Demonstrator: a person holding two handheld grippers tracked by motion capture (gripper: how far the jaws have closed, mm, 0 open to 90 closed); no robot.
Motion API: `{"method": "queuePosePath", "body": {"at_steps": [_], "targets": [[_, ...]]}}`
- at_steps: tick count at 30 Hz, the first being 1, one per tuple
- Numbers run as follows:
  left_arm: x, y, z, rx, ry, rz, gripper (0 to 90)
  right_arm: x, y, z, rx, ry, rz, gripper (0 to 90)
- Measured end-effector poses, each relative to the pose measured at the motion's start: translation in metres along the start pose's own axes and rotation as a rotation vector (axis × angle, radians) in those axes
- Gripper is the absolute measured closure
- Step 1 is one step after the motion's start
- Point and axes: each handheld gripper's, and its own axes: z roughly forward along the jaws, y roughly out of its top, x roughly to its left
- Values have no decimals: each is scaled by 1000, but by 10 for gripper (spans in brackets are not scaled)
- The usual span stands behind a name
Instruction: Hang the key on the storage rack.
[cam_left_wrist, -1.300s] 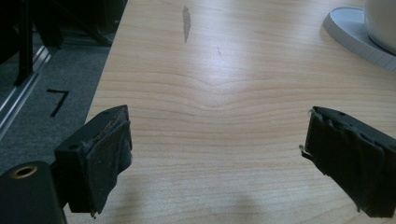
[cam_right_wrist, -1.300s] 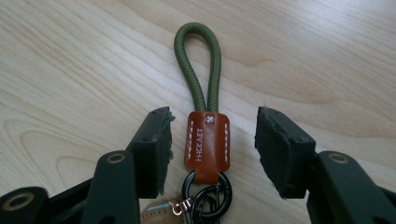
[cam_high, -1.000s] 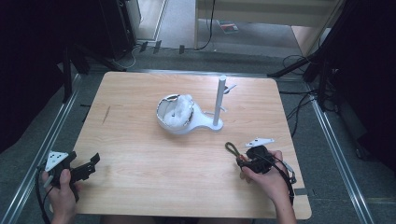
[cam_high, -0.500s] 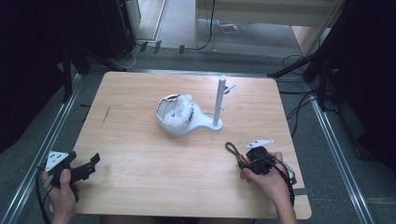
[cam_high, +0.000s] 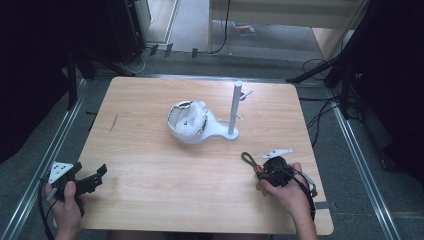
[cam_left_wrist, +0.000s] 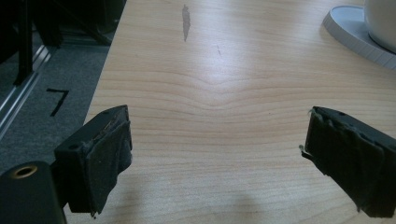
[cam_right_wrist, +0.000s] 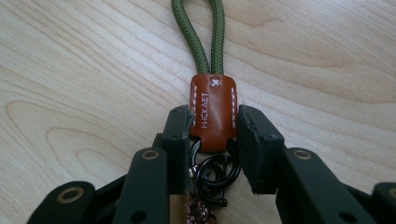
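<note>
Right gripper (cam_right_wrist: 214, 128) jaws just closing, pinched on brown leather tab (cam_right_wrist: 213, 112) of keychain at table's (cam_high: 150, 200) near right edge, green cord loop (cam_right_wrist: 198, 32) lying flat beyond; left gripper (cam_left_wrist: 215, 158) wide, nothing between; white stand (cam_high: 210, 127) mid-table, well apart.

The worktop (cam_high: 150, 150) is evenly and brightly lit from above, while the floor and the stands around it sink into deep darkness. Shadows on the wood are soft and short. In the left gripper view a pale sheen of glare lies across the grain, and the near black pads (cam_left_wrist: 100, 158) are a little soft. The right gripper view is sharp on the brown leather tag (cam_right_wrist: 213, 112), with its letters readable. The high view is grainy and slightly blurred.
</note>
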Motion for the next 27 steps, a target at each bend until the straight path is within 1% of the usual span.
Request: {"method": "queuePosePath", "body": {"at_steps": [4, 8, 11, 12, 13, 14, 15, 17, 18, 19, 20, 21, 22, 25, 26, 27], "targets": [[0, 0, 0, 0, -1, -1, 80, 2, 1, 1, -5, -6, 5, 680], [0, 0, 0, 2, -2, -1, 79, 1, -2, 1, -41, -1, 22, 690], [0, 0, 0, 2, -1, -1, 79, 2, -3, -1, -71, -4, 47, 697], [0, 0, 0, 2, -1, -1, 80, 2, -3, -1, -71, -4, 47, 697], [0, 0, 0, 2, -1, -1, 79, 2, -2, -3, -92, -3, 55, 702], [0, 0, 0, 2, -1, -1, 79, 2, -2, -3, -92, -3, 55, 702], [0, 0, 0, 2, -1, -1, 79, 2, -1, -4, -109, 5, 60, 703], [0, 0, 0, 3, -1, -1, 79, 2, -1, -5, -118, 3, 60, 703], [0, 0, 0, 2, -1, 0, 79, 3, 0, -6, -128, 3, 59, 704], [0, 0, 0, 2, -1, 0, 80, 3, 0, -9, -153, 2, 62, 705], [0, 0, 0, 2, -1, -1, 80, 3, 0, -10, -166, 2, 69, 705], [0, 0, 0, 2, -1, -1, 80, 3, 0, -10, -166, 2, 69, 705], [0, 0, 0, 2, -1, -1, 80, 3, 1, -12, -180, 3, 71, 705], [0, 0, 0, 2, -1, -1, 79, 4, 1, -18, -233, -2, 78, 706], [0, 0, 0, 2, -1, -1, 79, 4, 1, -18, -233, -2, 78, 706], [0, 0, 0, 2, -1, -1, 79, 5, 2, -21, -255, 0, 79, 706]]}}
